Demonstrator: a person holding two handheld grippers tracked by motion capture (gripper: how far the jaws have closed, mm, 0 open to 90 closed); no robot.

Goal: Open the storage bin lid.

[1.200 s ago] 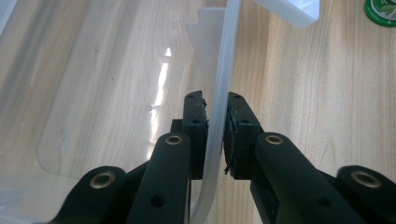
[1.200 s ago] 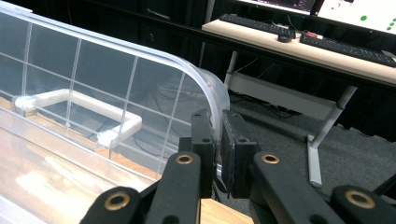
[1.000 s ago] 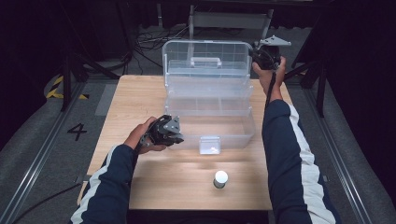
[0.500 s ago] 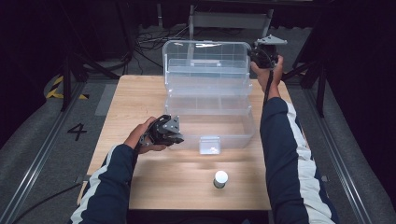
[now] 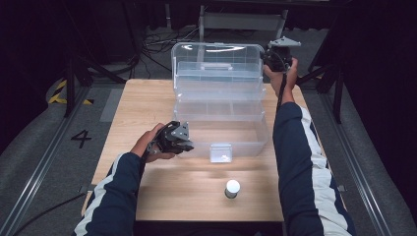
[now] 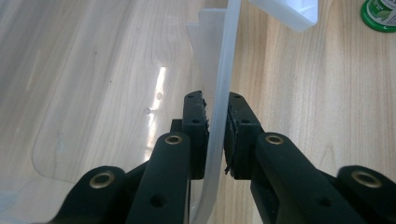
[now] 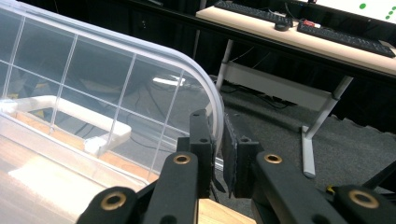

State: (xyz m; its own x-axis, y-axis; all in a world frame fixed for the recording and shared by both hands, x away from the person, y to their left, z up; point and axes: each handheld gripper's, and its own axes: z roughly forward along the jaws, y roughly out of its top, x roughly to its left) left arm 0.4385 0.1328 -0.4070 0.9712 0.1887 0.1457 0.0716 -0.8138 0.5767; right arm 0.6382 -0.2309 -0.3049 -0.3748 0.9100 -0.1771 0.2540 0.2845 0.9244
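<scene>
A clear plastic storage box [image 5: 246,142] stands in the middle of the wooden table [image 5: 147,108] with its lid [image 5: 216,59] raised upright at the far side. At the box's near left corner my left gripper [image 5: 183,144] is shut on the thin clear side wall [image 6: 223,70], which runs up between the pads [image 6: 215,100]. At the far right my right gripper [image 5: 270,55] is raised and shut on the lid's curved right edge [image 7: 212,95]; the rim passes between its pads [image 7: 216,119].
A small bottle with a white cap [image 5: 232,187] stands near the table's front edge; its green-rimmed top [image 6: 380,13] lies right of the box wall. The box's front latch [image 5: 220,152] hangs toward me. Cables and a desk frame [image 5: 241,19] lie beyond the table.
The right gripper has shifted slightly up and away with the lid's edge still in it. The left gripper has kept still on the box wall.
</scene>
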